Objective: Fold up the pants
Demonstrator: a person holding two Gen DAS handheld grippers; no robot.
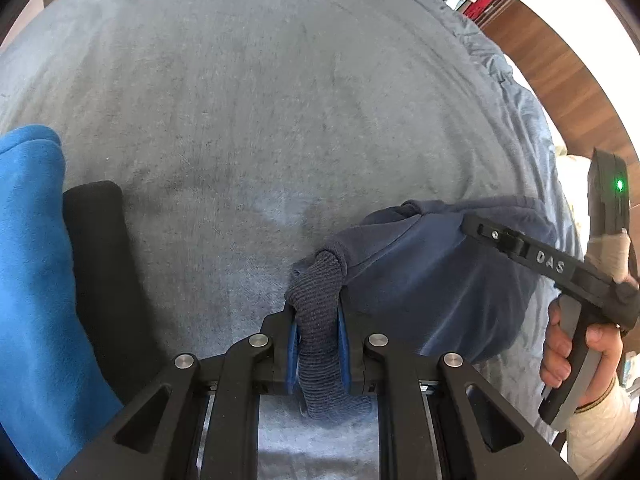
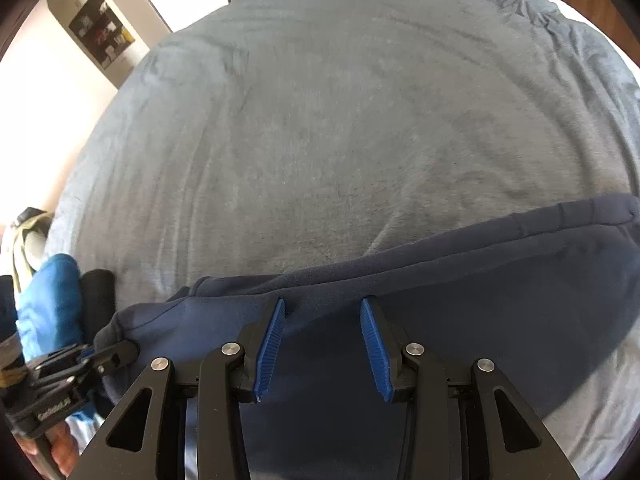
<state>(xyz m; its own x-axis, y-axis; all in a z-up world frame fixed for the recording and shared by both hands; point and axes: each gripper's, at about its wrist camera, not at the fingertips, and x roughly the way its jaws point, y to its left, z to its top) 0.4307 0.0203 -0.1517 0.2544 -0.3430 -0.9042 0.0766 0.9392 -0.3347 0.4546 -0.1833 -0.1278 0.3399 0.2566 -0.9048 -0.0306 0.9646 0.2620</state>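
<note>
Gripping a ribbed knit cuff [image 1: 320, 320] between blue pads, the left tongs [image 1: 318, 344] are clamping the end of the navy pants [image 2: 400, 320], and that cuff is bunching into a thick twisted roll as it is running down through the closed jaws. Over in the right wrist view, the right tongs [image 2: 323, 344] are sitting with their jaws spread apart, blue ridged pads [image 2: 272, 344] resting just over the dark fabric with nothing pinched between them. The pants are lying across the near edge of a bed, on a grey-blue blanket [image 2: 340, 120] that is looking soft and slightly creased; they are showing as a long dark band with a stitched seam line running along the far edge, the cloth smooth in the middle and puffing up into a rounded mound toward the cuff end. A bright blue garment [image 1: 28, 280] and a black roll [image 1: 104, 264] are lying side by side at the left. The person's right hand [image 1: 576, 352] is wrapping around the handle of the right tool, a green light [image 1: 620, 185] glowing on it.
</note>
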